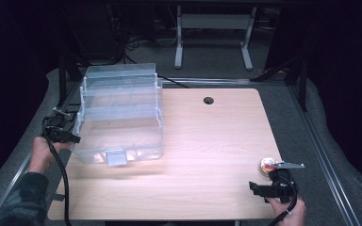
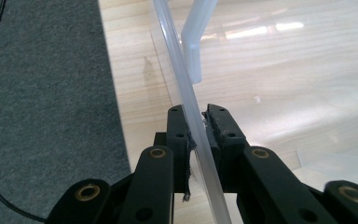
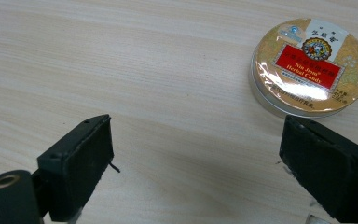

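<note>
Already clamping the clear plastic box [image 1: 120, 115] by its side wall with the left gripper [image 2: 197, 122], jaws pinched narrow on the rim, at ten o'clock on the table [image 1: 207, 155]. Hovering the right gripper [image 3: 196, 163] wide open — holding nothing — with the candy tin [image 3: 310, 65] at two o'clock beyond it. Judging the tin ungrasped — pickup and stowing probably remaining.

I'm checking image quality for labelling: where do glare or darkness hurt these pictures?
High view: surroundings dark, clear plastic box washed pale. Left gripper view: bright streaks on the box wall. Right gripper view: sheen across the candy tin lid, print partly legible.
</note>
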The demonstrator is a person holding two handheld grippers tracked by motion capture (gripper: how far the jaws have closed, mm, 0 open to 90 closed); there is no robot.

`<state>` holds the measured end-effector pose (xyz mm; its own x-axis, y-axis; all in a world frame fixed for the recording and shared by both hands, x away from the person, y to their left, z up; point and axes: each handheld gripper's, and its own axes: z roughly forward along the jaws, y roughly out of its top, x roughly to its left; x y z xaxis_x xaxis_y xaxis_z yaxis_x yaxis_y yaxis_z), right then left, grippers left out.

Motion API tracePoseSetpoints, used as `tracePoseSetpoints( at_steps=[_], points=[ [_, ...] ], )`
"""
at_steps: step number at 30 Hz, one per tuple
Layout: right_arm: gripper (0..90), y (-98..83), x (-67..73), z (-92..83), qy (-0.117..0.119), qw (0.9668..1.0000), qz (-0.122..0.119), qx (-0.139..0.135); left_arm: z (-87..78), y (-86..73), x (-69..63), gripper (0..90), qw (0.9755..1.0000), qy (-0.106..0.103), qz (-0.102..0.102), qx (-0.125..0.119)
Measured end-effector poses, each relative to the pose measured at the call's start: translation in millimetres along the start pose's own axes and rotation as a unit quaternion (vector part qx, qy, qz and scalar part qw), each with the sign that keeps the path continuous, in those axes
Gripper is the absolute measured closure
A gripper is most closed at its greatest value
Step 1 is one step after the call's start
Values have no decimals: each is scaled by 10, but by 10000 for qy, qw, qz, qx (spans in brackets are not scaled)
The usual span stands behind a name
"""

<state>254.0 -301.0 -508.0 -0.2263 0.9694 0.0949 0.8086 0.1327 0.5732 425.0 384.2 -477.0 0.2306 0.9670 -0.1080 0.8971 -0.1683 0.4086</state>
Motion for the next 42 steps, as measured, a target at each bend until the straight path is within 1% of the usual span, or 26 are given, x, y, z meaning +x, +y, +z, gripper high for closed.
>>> tracePoseSetpoints(
  at_steps=[2, 3, 7, 9, 11, 14, 15, 20, 23, 26, 29, 30, 32, 37, 41, 42],
  points=[
    [59, -1, 0, 2, 19, 10000, 7, 2, 5, 4, -43, 798, 10000, 30, 58, -5],
    [47, -1, 0, 3, 36, 10000, 13, 5, 10, 3, -65, 796, 10000, 11, 71, -20],
    [35, -1, -1, 0, 24, 10000, 17, 10, 24, 5, -158, 786, 9998, -60, 163, -41],
    [26, -1, -5, -1, 67, 10000, 15, 18, 34, 9, -212, 782, 9997, -88, 222, -45],
    [22, -1, -7, 2, 73, 10000, 16, 31, 40, 18, -268, 778, 9995, -105, 284, -23],
    [20, -2, 0, 20, -10, 10000, 14, 59, 58, 39, -356, 777, 9992, -89, 395, -22],
    [20, -2, 4, 29, -5, 10000, 10, 75, 64, 41, -379, 777, 9992, -96, 386, -32],
    [22, -2, 11, 47, -8, 9999, 7, 109, 89, 53, -521, 771, 9986, -165, 498, -62],
    [25, -2, 11, 45, -11, 9999, 13, 107, 104, 62, -639, 766, 9981, -152, 595, -44],
    [27, -2, 12, 49, 0, 9999, 3, 121, 115, 74, -755, 763, 9972, -98, 737, -2],
    [28, -2, 11, 51, -2, 9999, 9, 122, 128, 74, -855, 757, 9965, -131, 825, -13],
    [28, -3, 10, 51, -6, 9999, 9, 119, 134, 73, -893, 755, 9965, -140, 821, -24],
    [31, -4, 7, 49, -15, 9999, 31, 114, 141, 72, -962, 752, 9957, -137, 913, -43],
    [35, -5, 5, 42, -10, 9999, 49, 103, 162, 59, -1132, 745, 9951, -186, 965, -103],
    [38, -4, 7, 46, -12, 9999, 42, 104, 177, 57, -1287, 739, 9941, -198, 1058, -98],
    [38, -4, 7, 48, -2, 9999, 42, 107, 182, 59, -1324, 736, 9936, -194, 1111, -95]
  ],
)
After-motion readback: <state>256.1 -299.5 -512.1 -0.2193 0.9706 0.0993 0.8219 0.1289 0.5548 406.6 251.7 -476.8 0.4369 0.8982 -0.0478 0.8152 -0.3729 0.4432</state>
